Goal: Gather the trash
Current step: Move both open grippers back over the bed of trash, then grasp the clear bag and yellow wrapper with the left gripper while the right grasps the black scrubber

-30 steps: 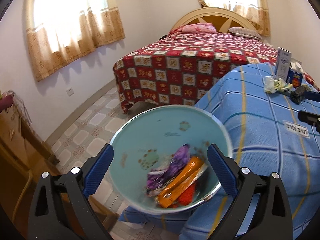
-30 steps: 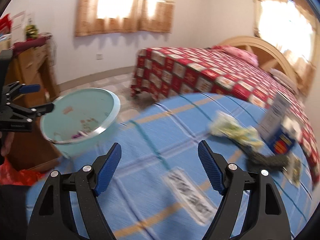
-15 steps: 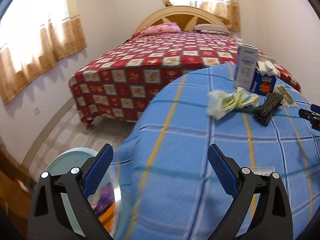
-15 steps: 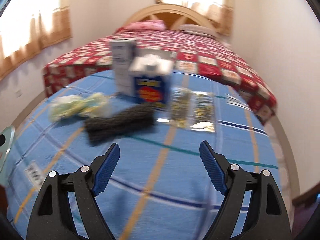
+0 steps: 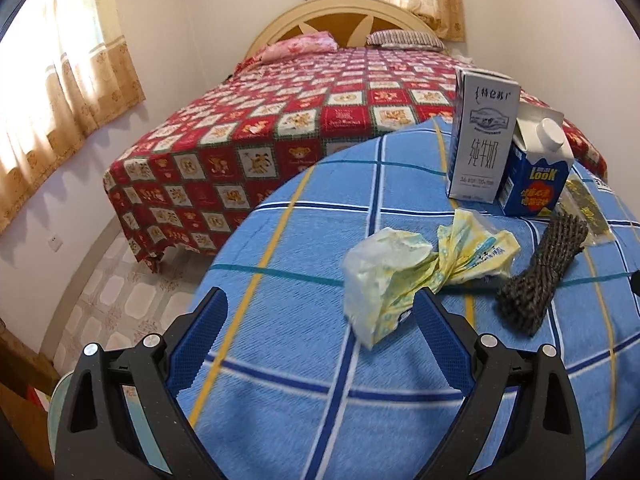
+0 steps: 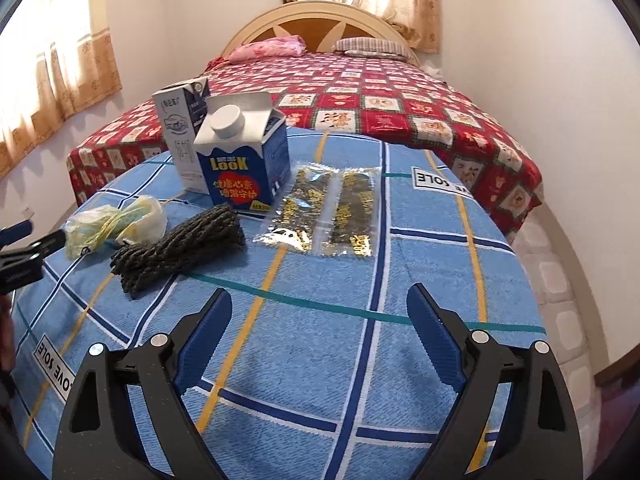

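Basin (image 5: 56, 412) now at edge; blue checked tablecloth (image 5: 304, 364) fills bedroom view.

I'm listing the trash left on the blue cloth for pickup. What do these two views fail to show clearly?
- Teal bin: left wrist view, only a sliver, cut off behind the left tongs; contents unseen.
- Tall white carton: right wrist view, mostly behind the blue carton.
- Clear wrapper: its gold print is too small to read.
- Both cartons: whether they are empty cannot be told.
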